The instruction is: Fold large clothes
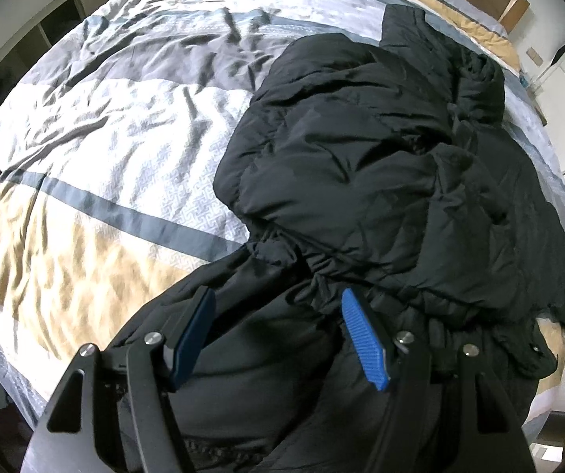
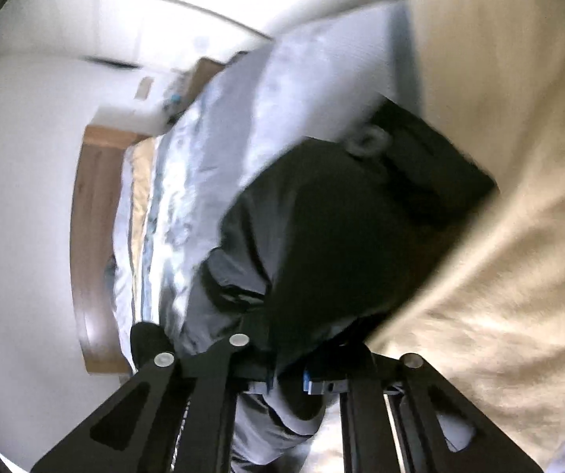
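Here, one black jacket (image 1: 381,181) lies bunched on one striped bed cover (image 1: 97,130). Left gripper (image 1: 278,339): fingers spread, over jacket. Right gripper (image 2: 288,384): apparently pinching jacket fabric; view blurred.

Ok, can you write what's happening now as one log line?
step: folding | item: puffy black padded jacket on striped bedspread | left gripper: open over jacket | right gripper: shut on jacket
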`<state>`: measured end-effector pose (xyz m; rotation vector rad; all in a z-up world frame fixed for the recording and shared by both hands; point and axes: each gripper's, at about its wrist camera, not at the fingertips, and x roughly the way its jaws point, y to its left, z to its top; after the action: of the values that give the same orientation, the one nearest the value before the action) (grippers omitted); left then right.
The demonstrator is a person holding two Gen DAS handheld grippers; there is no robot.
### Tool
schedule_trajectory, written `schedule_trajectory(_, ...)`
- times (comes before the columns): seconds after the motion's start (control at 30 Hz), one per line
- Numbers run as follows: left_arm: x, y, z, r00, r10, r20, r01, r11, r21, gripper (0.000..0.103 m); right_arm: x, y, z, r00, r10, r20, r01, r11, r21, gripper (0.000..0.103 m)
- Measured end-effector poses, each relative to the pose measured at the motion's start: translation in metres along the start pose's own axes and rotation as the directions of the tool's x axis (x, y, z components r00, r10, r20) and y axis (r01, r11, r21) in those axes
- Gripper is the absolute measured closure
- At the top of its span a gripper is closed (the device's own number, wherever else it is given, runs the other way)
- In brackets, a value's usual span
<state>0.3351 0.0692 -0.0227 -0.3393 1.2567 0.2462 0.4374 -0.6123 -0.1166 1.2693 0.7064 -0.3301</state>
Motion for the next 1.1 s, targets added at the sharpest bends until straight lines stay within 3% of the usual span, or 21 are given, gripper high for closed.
schedule_trajectory(0.2, -0.002, 0.016, -0.003, 0.999, -0.045, 0.029, 0.046, 0.998, -0.037, 0.038, -0.015, 0.059, -0.008, 0.999, 0.016, -0.031, -0.022, 0.981, -0.193, 0.098)
schedule_trajectory(0.4, -0.001, 0.035, -0.004, 0.995, -0.084, 0.055, 0.088, 0.994, -0.068, 0.038, -0.032, 0.114, -0.043, 0.995, 0.035, -0.090, -0.068, 0.916, -0.395, 0.098)
schedule_trajectory(0.6, 0.001, 0.053, -0.002, 0.990, -0.121, 0.067, 0.126, 0.989, -0.083, 0.038, -0.036, 0.172, -0.100, 0.984, 0.010, -0.177, -0.114, 0.800, -0.589, 0.098)
schedule_trajectory(0.73, -0.002, 0.066, 0.000, 0.988, -0.133, 0.076, 0.139, 0.986, -0.089, 0.038, -0.032, 0.202, -0.153, 0.969, -0.042, -0.242, -0.145, 0.695, -0.704, 0.098)
schedule_trajectory(0.9, -0.010, 0.087, 0.001, 0.987, -0.132, 0.095, 0.142, 0.984, -0.108, 0.038, -0.030, 0.210, -0.202, 0.950, -0.109, -0.293, -0.171, 0.604, -0.779, 0.098)
schedule_trajectory(1.1, -0.013, 0.108, -0.001, 0.986, -0.132, 0.106, 0.145, 0.980, -0.135, 0.038, -0.026, 0.216, -0.258, 0.925, -0.216, -0.312, -0.185, 0.460, -0.868, 0.098)
